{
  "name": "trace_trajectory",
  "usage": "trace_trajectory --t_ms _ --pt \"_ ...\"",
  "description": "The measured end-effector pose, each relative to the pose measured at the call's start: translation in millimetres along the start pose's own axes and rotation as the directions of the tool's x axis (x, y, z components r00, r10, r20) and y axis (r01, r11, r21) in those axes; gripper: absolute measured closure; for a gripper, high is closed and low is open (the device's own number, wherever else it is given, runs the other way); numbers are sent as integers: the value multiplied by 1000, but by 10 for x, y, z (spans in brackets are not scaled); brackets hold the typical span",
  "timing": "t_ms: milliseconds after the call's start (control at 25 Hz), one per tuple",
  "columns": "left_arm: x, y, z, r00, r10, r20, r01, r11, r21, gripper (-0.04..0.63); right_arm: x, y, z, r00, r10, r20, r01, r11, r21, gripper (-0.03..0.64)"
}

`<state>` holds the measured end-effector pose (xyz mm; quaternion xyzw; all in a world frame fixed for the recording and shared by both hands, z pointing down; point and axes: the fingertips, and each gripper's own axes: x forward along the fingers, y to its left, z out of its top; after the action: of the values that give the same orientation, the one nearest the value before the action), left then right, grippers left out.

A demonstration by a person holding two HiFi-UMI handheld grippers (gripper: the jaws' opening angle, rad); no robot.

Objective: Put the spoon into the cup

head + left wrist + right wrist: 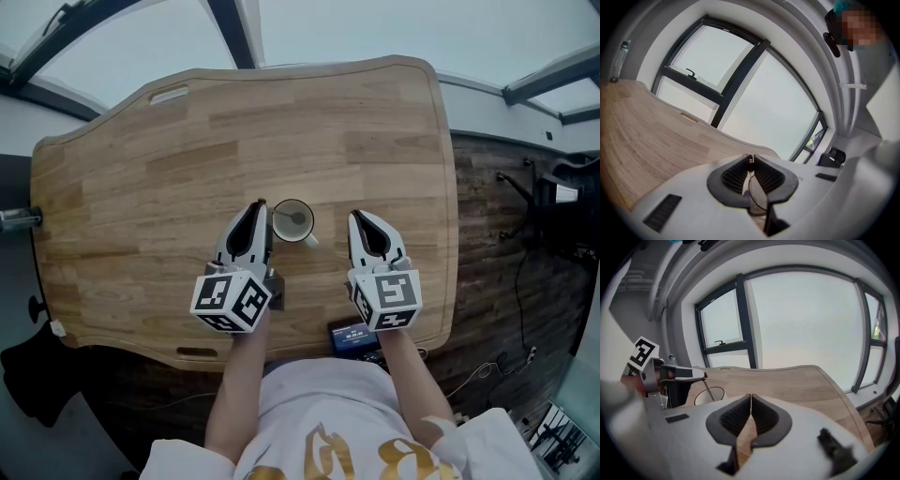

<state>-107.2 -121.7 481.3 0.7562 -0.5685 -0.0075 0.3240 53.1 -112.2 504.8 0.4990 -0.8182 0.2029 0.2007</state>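
We look steeply down on a pale wooden counter, where a white cup stands upright near the middle of the board, closer to the person's edge than to the far one. The left claw sits just left of the cup, its tips reaching the rim, and its jaws are pinched on the thin handle of the spoon. The spoon's bowl lies inside the cup, near the bottom. From the right gripper view we see that handle slanting down from the left claw's tips into the mouth of the cup, so the spoon is in the cup with its handle gripped. In the left gripper view the ribbed pads stand almost together, with a narrow dark sliver clamped at their tips. The right claw hovers to the right of the cup, near it but not touching, with its jaws drawn together and nothing between them; only wood grain shows through the gap below the pads. A small device with a lit blue screen lies at the counter's edge, on the person's side of the cup and a little to its right. Beyond the cup, large dark-framed windows fill the background of both gripper views.
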Motion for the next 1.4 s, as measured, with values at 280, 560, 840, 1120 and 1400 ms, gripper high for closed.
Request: trace_trajectory --t_ms 280,560,840,1120,1400 --pt "23 -8 -27 1000 -7 -12 7 1000 21 545 15 -10 8 1000 -1 1 1 1000 3 584" --pt "38 -14 -81 1000 -8 -23 8 1000 29 545 27 -27 22 1000 3 7 -3 1000 7 584" --pt "51 -29 -109 1000 -3 -30 4 999 39 545 42 -48 11 1000 10 4 -10 1000 7 584" --pt "59 -38 -115 1000 6 -25 -4 999 52 545 31 -74 -20 1000 9 -2 -9 1000 8 584" --pt "60 -29 -129 1000 3 -22 -2 999 46 545 30 -79 -18 1000 8 2 -8 1000 9 584"
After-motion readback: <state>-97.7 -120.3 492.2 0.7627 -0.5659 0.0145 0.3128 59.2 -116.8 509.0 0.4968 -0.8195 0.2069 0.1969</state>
